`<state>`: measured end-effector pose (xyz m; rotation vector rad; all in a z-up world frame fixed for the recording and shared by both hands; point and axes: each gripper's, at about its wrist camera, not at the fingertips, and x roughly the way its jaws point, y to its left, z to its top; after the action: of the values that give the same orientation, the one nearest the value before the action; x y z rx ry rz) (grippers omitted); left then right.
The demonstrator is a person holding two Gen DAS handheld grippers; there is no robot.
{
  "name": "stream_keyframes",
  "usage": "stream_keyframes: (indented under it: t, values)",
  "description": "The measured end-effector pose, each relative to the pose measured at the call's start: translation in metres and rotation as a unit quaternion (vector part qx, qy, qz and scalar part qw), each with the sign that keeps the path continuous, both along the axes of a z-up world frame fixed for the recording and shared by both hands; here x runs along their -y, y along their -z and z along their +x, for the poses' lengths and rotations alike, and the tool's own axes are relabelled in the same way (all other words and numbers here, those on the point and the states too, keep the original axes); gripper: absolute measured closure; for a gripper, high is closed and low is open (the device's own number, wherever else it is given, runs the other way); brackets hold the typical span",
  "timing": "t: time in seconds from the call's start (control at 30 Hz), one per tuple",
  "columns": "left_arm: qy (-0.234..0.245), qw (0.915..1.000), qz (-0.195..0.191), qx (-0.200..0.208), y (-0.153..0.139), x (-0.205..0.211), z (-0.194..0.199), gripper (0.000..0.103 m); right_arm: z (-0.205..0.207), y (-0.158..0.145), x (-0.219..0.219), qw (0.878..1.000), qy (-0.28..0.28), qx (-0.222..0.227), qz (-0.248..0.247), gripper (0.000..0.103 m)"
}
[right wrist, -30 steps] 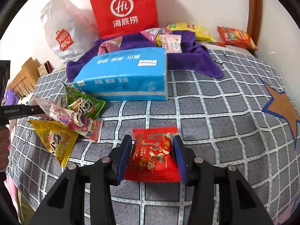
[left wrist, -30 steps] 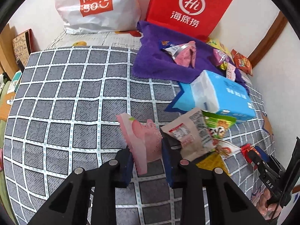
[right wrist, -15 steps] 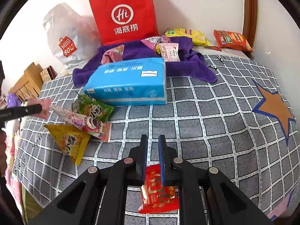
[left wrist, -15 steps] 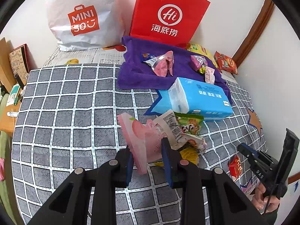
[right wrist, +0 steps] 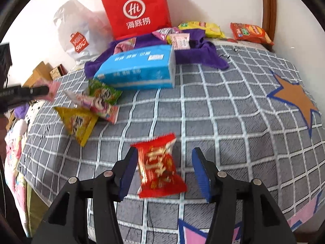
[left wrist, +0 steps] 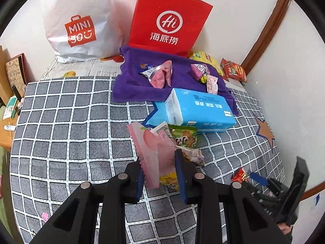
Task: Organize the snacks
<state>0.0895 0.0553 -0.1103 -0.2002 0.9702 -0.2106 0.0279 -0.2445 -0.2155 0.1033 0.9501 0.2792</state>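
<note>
My left gripper [left wrist: 160,172] is shut on a pink snack packet [left wrist: 154,152] and holds it upright above the checked bedspread [left wrist: 71,122]. My right gripper [right wrist: 162,172] is open; a red snack packet [right wrist: 159,166] lies blurred between its fingers, against the left one. A green packet [right wrist: 103,93], a pink packet [right wrist: 97,107] and a yellow packet [right wrist: 78,122] lie in a loose pile by a blue tissue pack [right wrist: 138,69]. More snacks lie on a purple towel [left wrist: 138,81].
A red paper bag [left wrist: 168,20] and a white MINISO bag [left wrist: 81,24] stand against the back wall. Yellow [right wrist: 201,27] and orange [right wrist: 249,32] chip bags lie at the back right. The bed edge drops off at the left and front.
My right gripper was shut on the red packet half a second ago; it has now opened and the packet sits loose between the fingers. My left gripper has lifted back with the pink packet.
</note>
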Motion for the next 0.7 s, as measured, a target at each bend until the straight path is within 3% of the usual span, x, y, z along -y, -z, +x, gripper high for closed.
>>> stream_keyframes:
  t: [0.13,0.2,0.3,0.7]
  values:
    - [0.002,1.0,0.001,0.009,-0.009,0.003,-0.007,0.077,-0.001,0.013,-0.012,1.0,-0.017,-0.01,-0.01,0.049]
    - [0.004,0.9999,0.0,0.013,-0.013,0.005,-0.011,0.077,-0.001,0.018,-0.018,0.999,-0.023,-0.01,-0.034,0.056]
    - [0.008,0.9998,0.0,0.019,-0.019,0.01,-0.016,0.077,-0.003,0.015,-0.022,0.998,-0.027,-0.001,-0.049,0.058]
    - [0.05,0.9979,-0.019,0.037,-0.039,0.041,-0.023,0.077,-0.013,-0.058,-0.011,0.998,0.014,0.062,-0.001,0.058]
